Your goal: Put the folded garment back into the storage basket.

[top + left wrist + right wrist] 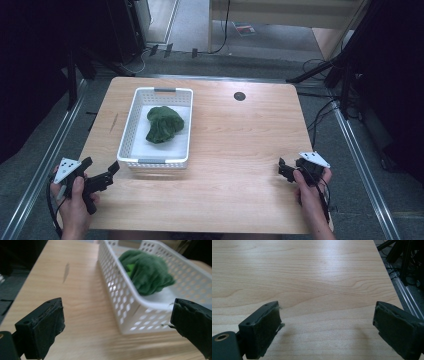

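Two grippers rest at bottom corners of wooden surface (235, 150): left gripper (111, 172) and right gripper (283, 167), both w/ jaws spread, empty. Green cloth (163, 124) sits bunched in white basket (155, 161), upper left.

Wooden table (240, 150), grey floor (190, 20)

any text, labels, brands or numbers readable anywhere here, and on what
None can be read.
The white basket, the green cloth in it and the wooden table carry no print.
A flat red and green item on the floor beyond the table may bear print, but it is too small and blurred to read.
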Tool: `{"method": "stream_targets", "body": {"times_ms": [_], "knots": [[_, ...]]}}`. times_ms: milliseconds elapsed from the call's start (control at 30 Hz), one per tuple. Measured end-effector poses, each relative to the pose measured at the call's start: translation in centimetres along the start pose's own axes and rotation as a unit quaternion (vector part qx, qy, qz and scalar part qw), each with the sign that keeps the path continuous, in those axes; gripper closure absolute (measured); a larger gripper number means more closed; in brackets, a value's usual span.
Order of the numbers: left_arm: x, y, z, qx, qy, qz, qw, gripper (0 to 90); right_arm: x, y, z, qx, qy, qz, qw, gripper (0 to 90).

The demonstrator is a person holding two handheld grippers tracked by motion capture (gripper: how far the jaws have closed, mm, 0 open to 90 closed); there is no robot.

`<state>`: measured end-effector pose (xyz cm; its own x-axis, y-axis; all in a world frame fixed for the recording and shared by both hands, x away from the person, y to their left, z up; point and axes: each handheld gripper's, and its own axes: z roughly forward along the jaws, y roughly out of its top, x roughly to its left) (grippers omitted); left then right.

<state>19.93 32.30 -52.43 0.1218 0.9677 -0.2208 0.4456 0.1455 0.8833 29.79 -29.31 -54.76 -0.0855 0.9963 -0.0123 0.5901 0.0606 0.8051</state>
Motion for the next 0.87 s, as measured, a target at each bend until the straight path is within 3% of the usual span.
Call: {"method": "stream_targets", "body": {"times_ms": [133,300,400,467,600,667,867], "knots": [[0.6,-1.0,0.1,0.002,0.012,-0.001,0.9999,0.6,0.0,0.0,0.0,0.0,0.0,0.001,1.0,8.1],[1.3,-1.7,0.5,0.012,0.046,0.006,0.9989,0.6,0.0,0.0,0.0,0.001,0.0,0.001,1.0,8.1],[1.7,-2.3,0.8,0.013,0.045,0.005,0.9989,0.7,0.0,0.0,0.0,0.001,0.0,0.002,1.0,8.1],[1.8,-2.4,0.6,-0.007,0.032,0.002,0.9995,1.2,0.0,0.0,0.0,0.001,0.0,0.002,1.0,8.1],[1.9,-2.5,0.5,-0.015,0.028,-0.004,0.9995,1.2,0.0,0.0,0.0,0.001,0.0,0.001,1.0,8.1],[1.9,-2.5,0.6,-0.016,0.035,-0.017,0.9991,1.2,0.0,0.0,0.0,0.001,0.0,-0.002,1.0,8.1],[1.7,-2.4,0.7,-0.013,0.039,-0.014,0.9991,1.2,0.1,0.0,0.0,0.001,-0.002,-0.004,1.0,8.2]]}}
